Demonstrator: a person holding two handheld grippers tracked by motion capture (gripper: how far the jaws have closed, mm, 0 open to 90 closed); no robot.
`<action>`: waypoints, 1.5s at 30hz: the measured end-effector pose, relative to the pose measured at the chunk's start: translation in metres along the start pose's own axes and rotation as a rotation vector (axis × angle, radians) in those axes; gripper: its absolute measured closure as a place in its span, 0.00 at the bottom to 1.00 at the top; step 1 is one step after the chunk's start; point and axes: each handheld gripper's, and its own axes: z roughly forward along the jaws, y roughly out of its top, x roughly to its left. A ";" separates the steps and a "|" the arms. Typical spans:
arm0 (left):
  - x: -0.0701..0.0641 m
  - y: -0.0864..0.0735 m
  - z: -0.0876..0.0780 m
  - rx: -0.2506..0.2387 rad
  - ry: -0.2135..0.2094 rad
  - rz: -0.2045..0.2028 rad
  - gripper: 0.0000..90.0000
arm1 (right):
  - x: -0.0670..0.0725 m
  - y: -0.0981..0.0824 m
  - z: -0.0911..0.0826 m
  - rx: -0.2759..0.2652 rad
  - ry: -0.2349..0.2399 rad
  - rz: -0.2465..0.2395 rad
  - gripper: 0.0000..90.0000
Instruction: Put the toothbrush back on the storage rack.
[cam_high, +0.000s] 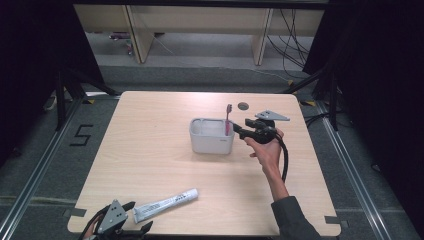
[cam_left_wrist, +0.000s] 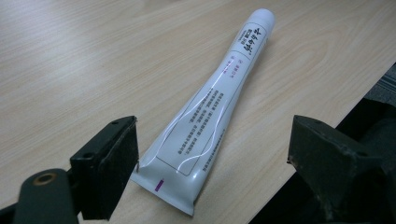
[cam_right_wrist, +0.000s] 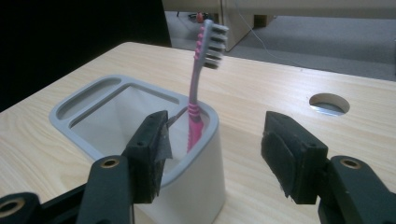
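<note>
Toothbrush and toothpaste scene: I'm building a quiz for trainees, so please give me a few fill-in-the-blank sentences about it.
1. The pink toothbrush stands in the grey ____.
2. The toothpaste tube lies flat on the ____.
3. The left gripper has the tube's ____ end between its open jaws.
4. The right gripper is ____, with nothing between its jaws.

Missing words: holder; table; crimped; open

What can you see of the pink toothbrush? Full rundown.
The pink toothbrush is slim plastic with ribbed grip bands along the neck and a head of white and grey bristles on top. It stands nearly upright, leaning slightly, head up, in a corner of the grey holder, its lower handle hidden inside. It rests against the holder's rim. The right hand-held gripper sits just in front with jaws open, not touching it.
</note>
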 end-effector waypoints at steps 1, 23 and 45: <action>0.000 0.000 0.000 0.001 0.000 0.000 0.17 | 0.001 0.000 -0.003 0.007 0.010 0.029 0.46; -0.001 0.000 0.000 -0.003 0.002 -0.003 0.17 | 0.003 -0.018 -0.042 0.049 0.020 -0.051 0.41; -0.002 0.001 0.000 -0.005 -0.003 -0.008 0.18 | 0.005 -0.048 -0.075 0.067 0.015 -0.057 0.41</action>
